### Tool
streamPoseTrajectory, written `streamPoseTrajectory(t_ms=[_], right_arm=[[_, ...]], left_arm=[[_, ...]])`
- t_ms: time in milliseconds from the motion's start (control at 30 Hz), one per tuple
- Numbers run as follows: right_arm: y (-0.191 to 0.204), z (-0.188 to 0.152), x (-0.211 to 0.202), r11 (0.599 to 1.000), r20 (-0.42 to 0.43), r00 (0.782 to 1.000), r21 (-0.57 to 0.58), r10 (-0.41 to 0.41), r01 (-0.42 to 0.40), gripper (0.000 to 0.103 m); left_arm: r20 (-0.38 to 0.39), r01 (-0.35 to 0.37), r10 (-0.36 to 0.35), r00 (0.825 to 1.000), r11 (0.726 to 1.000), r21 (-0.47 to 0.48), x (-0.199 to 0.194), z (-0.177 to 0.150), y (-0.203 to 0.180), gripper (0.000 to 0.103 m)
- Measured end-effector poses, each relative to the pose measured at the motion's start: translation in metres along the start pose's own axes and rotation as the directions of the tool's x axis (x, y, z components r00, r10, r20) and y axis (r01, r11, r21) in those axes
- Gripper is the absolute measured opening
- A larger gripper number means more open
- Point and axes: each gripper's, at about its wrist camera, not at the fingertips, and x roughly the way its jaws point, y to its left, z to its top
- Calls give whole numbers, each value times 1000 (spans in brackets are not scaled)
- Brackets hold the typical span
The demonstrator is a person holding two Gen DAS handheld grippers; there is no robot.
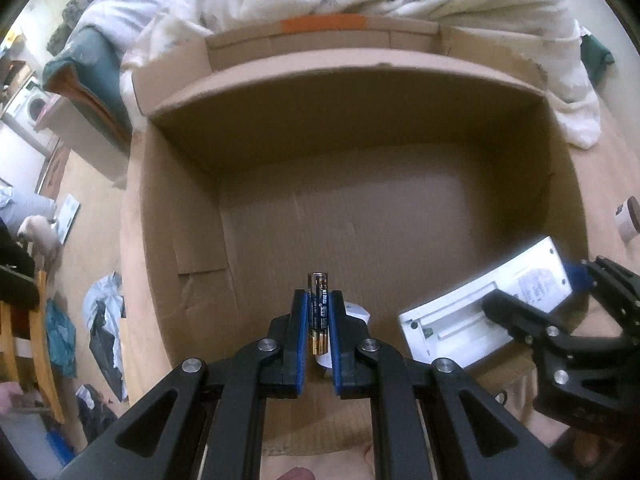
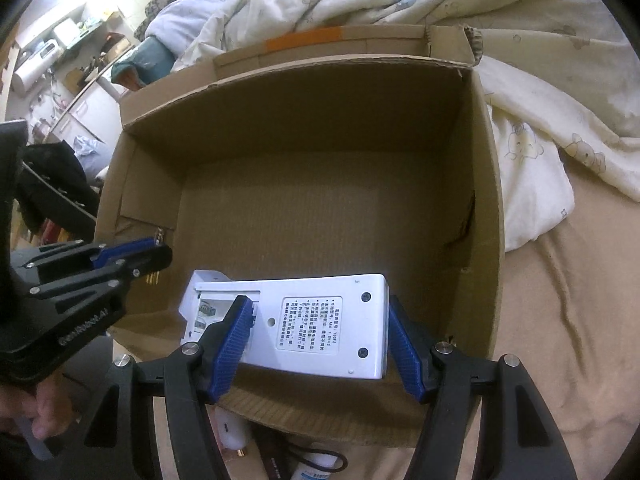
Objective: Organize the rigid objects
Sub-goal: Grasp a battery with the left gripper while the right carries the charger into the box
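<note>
Blue pads of the left gripper (image 1: 319, 320) pinched a gold and black battery (image 1: 319, 312) upright over the near edge of the cardboard box (image 1: 360, 208). The right gripper (image 2: 316, 336) clamped a white device (image 2: 304, 320), its battery bay open, above the box. The box floor looked bare, so I judge the organizing had hardly begun; small items (image 2: 312, 464) waited on the bed outside.

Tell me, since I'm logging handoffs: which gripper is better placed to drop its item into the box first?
Probably the left gripper: its battery already hangs over the cardboard box floor. The right gripper holds the white device over the near wall.
</note>
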Motion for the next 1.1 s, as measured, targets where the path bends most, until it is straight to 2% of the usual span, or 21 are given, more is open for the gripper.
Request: streamPoseTrajectory(t_ms=[167,367,800,900,1100], right_arm=[[5,-2,2,998,6,998,-41,-55,55,70],[6,-1,4,996,6,997,-59,-72,73,70],[7,0,2,997,0,998,-49,-64,64,70],[1,3,-1,1000,9,1000,-4,-22,22,70],[-8,9,-7,998,30,1000,61,1,-3,70]], left_arm=[[-4,-45,45,999,999,6,5,1,0,9],[-14,-65,65,998,998,27,9,-2,-4,9],[-37,-70,71,997,997,39,15,-4,-5,9],[-38,-67,68,997,997,33,16,-3,-3,9],[-41,-69,70,997,997,24,17,-4,-2,9]])
